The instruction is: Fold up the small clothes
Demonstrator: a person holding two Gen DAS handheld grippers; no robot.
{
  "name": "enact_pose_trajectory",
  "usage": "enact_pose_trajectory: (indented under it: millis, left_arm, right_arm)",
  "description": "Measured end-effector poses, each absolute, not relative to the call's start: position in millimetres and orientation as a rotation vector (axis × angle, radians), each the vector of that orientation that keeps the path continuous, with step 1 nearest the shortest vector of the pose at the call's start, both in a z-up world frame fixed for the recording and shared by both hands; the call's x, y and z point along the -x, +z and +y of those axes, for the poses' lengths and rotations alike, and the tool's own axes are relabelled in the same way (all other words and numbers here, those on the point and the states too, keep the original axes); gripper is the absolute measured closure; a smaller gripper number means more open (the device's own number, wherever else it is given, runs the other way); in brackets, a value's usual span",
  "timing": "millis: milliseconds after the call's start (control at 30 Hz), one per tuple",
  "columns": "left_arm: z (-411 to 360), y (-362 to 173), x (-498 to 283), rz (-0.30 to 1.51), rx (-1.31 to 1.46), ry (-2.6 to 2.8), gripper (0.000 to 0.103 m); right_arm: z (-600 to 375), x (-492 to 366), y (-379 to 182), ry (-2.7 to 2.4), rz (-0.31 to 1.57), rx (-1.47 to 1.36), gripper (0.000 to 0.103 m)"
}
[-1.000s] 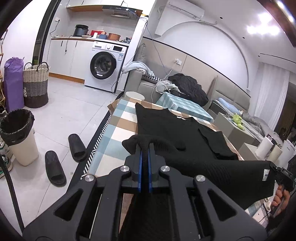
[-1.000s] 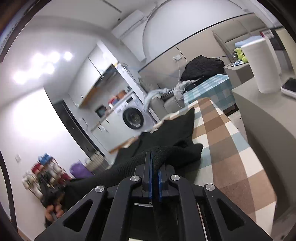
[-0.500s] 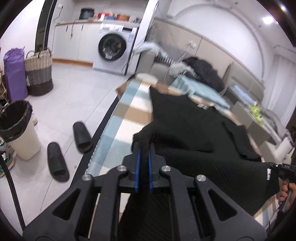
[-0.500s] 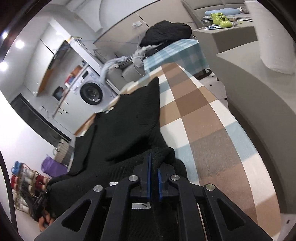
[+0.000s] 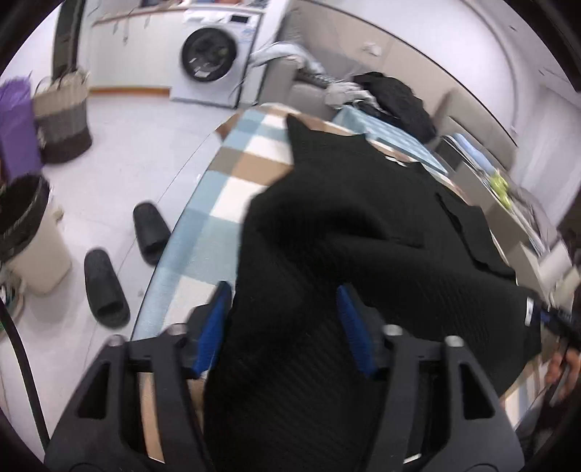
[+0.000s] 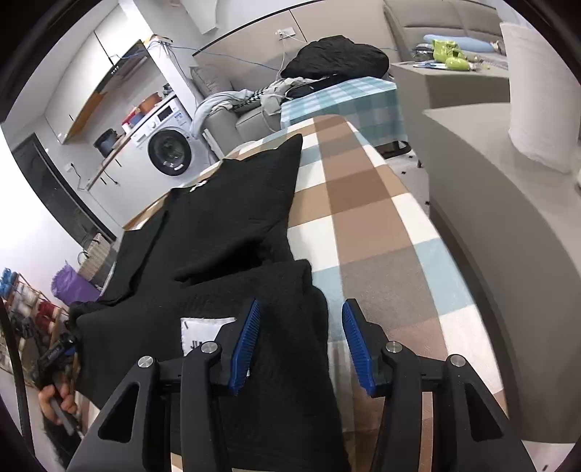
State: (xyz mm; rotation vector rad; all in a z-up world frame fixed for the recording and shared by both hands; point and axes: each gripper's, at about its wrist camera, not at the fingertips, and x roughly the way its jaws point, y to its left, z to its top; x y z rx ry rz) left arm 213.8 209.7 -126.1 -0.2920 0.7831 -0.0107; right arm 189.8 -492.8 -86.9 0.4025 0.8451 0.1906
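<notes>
Right wrist | checked table (image 6: pixel 366 203), washing machine (image 6: pixel 169 149) behind | both hand-held grippers opening, black garment (image 6: pixel 225 218) between

A home: washing machine (image 6: pixel 167 149), sofa (image 6: pixel 446 21) (laundry-strewn).

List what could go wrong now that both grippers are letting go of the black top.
The left gripper is opening with the black top draped between its pads, so fabric may snag and drag the fold as it withdraws. By the right gripper, also opening, the folded hem looks uneven and bunched on the checked cloth, so the fold may settle crooked.
</notes>
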Motion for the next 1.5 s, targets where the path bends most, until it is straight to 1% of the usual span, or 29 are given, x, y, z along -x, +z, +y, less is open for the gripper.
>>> enact_pose_trajectory:
  millis: [33,67,133,200,333,400,467,533,567,667,700,733,767,800,833,867,900,1167,1267,1500]
  left_arm:
    - [205,-125,-211,0.778,0.264,-0.013,0.086]
    - [200,-125,-209,0.774,0.240,-0.022,0.098]
    - [197,-120,-199,0.739,0.237,-0.051,0.098]
    - [197,-112,-190,0.701,0.232,-0.052,0.099]
    - [200,-102,-181,0.674,0.216,-0.029,0.099]
    - [203,-108,-188,0.723,0.226,0.001,0.090]
    - [206,-110,-186,0.747,0.238,0.009,0.068]
    - [209,-113,-188,0.738,0.254,0.017,0.058]
    - [210,-114,-187,0.736,0.255,0.018,0.056]
    - [211,-119,-198,0.754,0.249,0.028,0.056]
    - [212,-121,-204,0.770,0.257,0.035,0.057]
    - [213,-123,-206,0.779,0.270,0.033,0.067]
    - [214,-124,-212,0.779,0.293,0.020,0.088]
    - [212,-125,-214,0.780,0.311,-0.007,0.094]
    - [210,-124,-213,0.775,0.312,-0.019,0.098]
    - [208,-121,-209,0.756,0.301,-0.018,0.099]
    - [206,-117,-201,0.737,0.285,-0.024,0.100]
    - [205,-87,-121,0.668,0.289,-0.119,0.100]
    - [206,-82,-91,0.662,0.303,-0.145,0.100]
    - [207,-71,-63,0.631,0.317,-0.173,0.100]
  right_arm:
    - [-492,-188,-87,0.198,0.842,-0.407,0.055]
    - [-492,-186,-88,0.205,0.840,-0.409,0.055]
    - [-489,-183,-89,0.227,0.843,-0.406,0.055]
    - [-486,-180,-90,0.249,0.842,-0.401,0.059]
    - [-482,-179,-90,0.274,0.836,-0.411,0.059]
    - [-483,-180,-90,0.275,0.838,-0.431,0.059]
    - [-484,-180,-90,0.274,0.844,-0.434,0.059]
    - [-484,-178,-89,0.280,0.844,-0.435,0.059]
    - [-484,-178,-89,0.282,0.844,-0.435,0.059]
    - [-480,-177,-89,0.291,0.846,-0.421,0.059]
    - [-479,-178,-89,0.290,0.848,-0.413,0.059]
    - [-478,-180,-90,0.286,0.851,-0.406,0.059]
    - [-476,-182,-91,0.278,0.852,-0.401,0.059]
    - [-476,-183,-92,0.263,0.854,-0.396,0.067]
    - [-475,-183,-92,0.257,0.857,-0.391,0.074]
    - [-474,-181,-92,0.259,0.858,-0.382,0.091]
    - [-474,-177,-91,0.276,0.847,-0.381,0.094]
    - [-488,-104,-62,0.443,0.684,-0.412,0.095]
    - [-500,-76,-57,0.521,0.637,-0.483,0.095]
    - [-509,-58,-58,0.593,0.585,-0.582,0.095]
